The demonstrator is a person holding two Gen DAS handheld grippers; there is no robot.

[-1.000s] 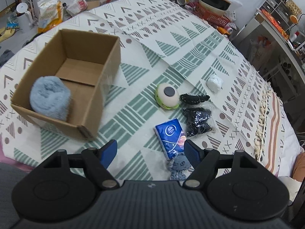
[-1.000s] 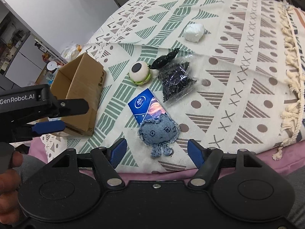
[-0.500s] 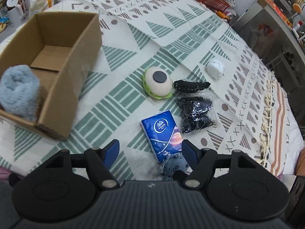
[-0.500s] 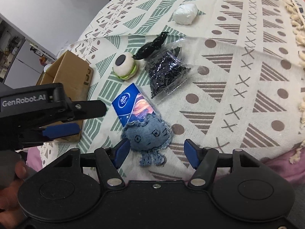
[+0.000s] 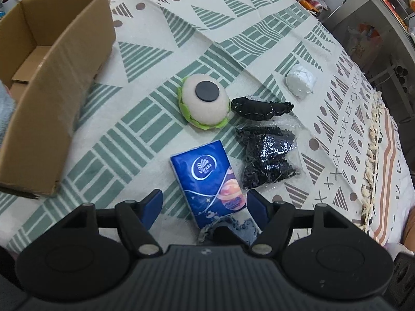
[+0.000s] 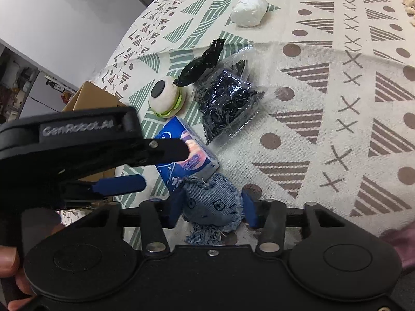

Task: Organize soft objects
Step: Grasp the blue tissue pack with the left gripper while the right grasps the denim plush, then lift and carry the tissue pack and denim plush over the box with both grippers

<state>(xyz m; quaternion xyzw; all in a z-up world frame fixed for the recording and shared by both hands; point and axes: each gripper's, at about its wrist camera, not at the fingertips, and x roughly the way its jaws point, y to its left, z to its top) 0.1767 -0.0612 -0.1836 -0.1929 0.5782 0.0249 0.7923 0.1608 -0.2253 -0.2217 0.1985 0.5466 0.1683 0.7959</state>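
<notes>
Over a counter draped in a patterned cloth (image 5: 228,26), two hand-held grippers work side by side. The right hand-held gripper (image 6: 211,208) has its blue fingers (image 6: 250,207) set on either side of a denim doll (image 6: 212,204), close against its frayed edges; whether they press it cannot be told. The left hand-held gripper (image 5: 205,203) hovers spread wide above a blue tissue pack (image 5: 208,181), its fingers (image 5: 153,203) clear of the pack. The doll's head lies against the pack's near end. Beyond the pack sit a burger plush (image 5: 205,101), a black stitched toy (image 5: 259,107) touching it, and a clear bag of black bits (image 5: 267,159) just beside the pack. A white lump (image 5: 301,81) lies well apart, farther back. A cardboard box (image 5: 55,83) stands open to the left, with something grey and fluffy (image 5: 5,108) at its edge in the left wrist view.
</notes>
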